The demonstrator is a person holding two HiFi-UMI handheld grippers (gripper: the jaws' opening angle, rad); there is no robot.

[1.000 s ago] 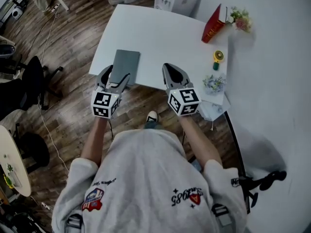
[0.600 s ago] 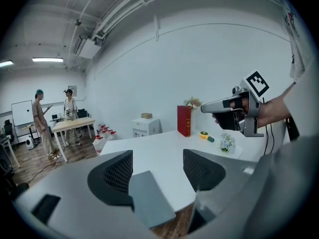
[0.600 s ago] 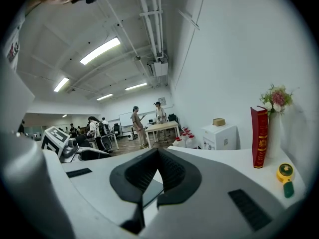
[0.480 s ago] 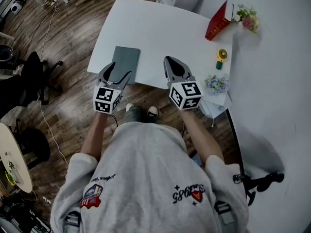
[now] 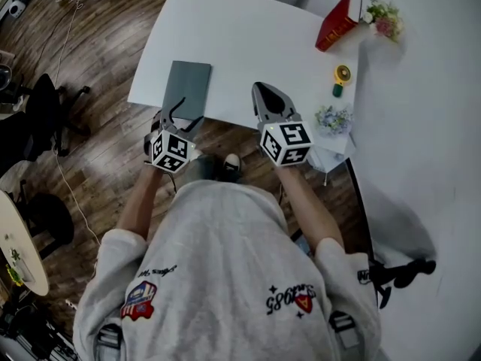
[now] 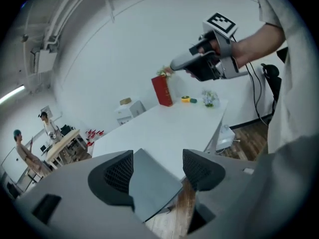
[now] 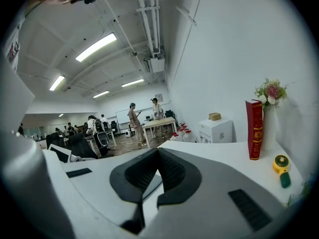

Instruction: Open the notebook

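The notebook (image 5: pixel 186 87) lies shut and flat on the desk (image 5: pixel 248 43), straight ahead of your left gripper (image 5: pixel 179 116). Its long axis runs away from you, nearly in line with those fingers, and its near short edge sits at the desk's front edge. In the left gripper view the notebook's near corner shows between the spread fingers (image 6: pixel 118 173). Whether either finger touches the cover, I can't tell from here.

Your left gripper is plainly the nearer one. The right gripper (image 5: pixel 264 96) hangs over the desk edge, apart from the notebook and off to the right of it. Its fingers (image 7: pixel 172 171) are pressed together on nothing.

Lifting the cover looks like a job for the left. You would need to find the cover's free edge working from that near corner just ahead of the fingers.

As for writing, the notebook's grey cover is blank on top. The red book (image 5: pixel 336 22), far beyond the right fingers, shows no title I can read. The print on your shirt is too small to make out.
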